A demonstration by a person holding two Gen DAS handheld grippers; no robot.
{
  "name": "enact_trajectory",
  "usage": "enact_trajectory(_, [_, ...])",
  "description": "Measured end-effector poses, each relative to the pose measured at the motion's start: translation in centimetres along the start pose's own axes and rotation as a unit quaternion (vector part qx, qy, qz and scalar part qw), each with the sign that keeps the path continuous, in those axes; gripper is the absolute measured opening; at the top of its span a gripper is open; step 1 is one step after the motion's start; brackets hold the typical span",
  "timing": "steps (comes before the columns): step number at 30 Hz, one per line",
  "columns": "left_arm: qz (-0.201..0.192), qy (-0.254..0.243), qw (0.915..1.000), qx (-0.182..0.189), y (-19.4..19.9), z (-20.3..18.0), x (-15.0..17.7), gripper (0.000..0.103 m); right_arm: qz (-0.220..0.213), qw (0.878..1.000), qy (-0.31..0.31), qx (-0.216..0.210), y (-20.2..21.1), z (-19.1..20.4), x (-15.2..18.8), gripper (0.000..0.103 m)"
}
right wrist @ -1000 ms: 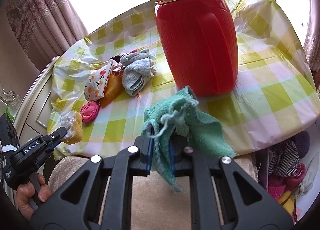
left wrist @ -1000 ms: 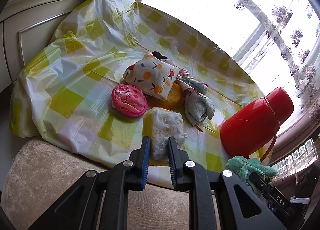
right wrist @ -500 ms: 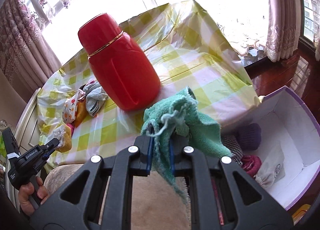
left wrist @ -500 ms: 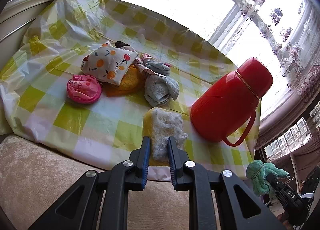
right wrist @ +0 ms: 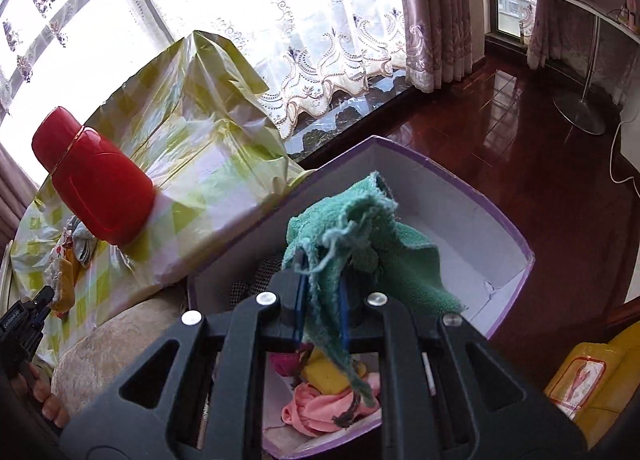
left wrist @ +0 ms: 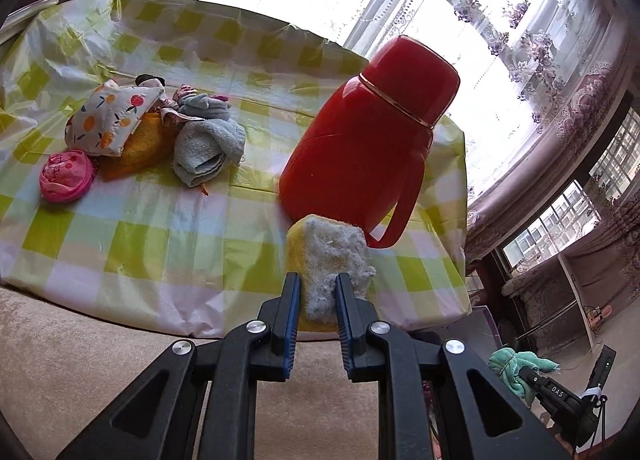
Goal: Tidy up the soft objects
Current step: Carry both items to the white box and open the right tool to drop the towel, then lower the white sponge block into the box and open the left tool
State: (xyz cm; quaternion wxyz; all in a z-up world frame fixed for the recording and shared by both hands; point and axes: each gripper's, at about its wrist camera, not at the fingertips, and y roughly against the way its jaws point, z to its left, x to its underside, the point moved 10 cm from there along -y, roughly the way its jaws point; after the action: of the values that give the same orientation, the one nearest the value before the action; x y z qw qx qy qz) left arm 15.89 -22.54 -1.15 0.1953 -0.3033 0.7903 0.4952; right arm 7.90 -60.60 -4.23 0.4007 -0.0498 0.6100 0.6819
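Note:
My left gripper is shut on a yellow sponge with a grey scouring face, held above the table's near edge beside the red thermos. My right gripper is shut on a green cloth and holds it over a purple-edged white box on the floor. The box holds pink, yellow and dark soft things. On the table lie a fruit-print pouch, a pink pouch, an orange sponge and a blue-grey towel.
The table wears a yellow-green checked plastic cloth. A beige cushioned seat lies below its edge. The right gripper with the green cloth shows at the lower right of the left wrist view. A yellow bag lies right of the box on the dark wooden floor.
My right gripper has swung away from the table, to the right and down, with the green cloth, and now hangs over the box. My left gripper has moved right along the table edge with the sponge.

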Motion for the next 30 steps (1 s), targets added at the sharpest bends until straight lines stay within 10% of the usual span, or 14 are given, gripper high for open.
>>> enact_trajectory(7, [0.014,-0.031,0.9993,0.017,-0.9,-3.4,0.8,0.018,0.038,0.997,-0.055,0.036,-1.0,-5.0,2.3,0.062])
enact_trajectory(30, [0.134,-0.186,0.9595,0.164,-9.0,-23.6,7.9,0.019,0.002,0.994,-0.107,0.034,-0.9,-8.7,-0.4,0.073])
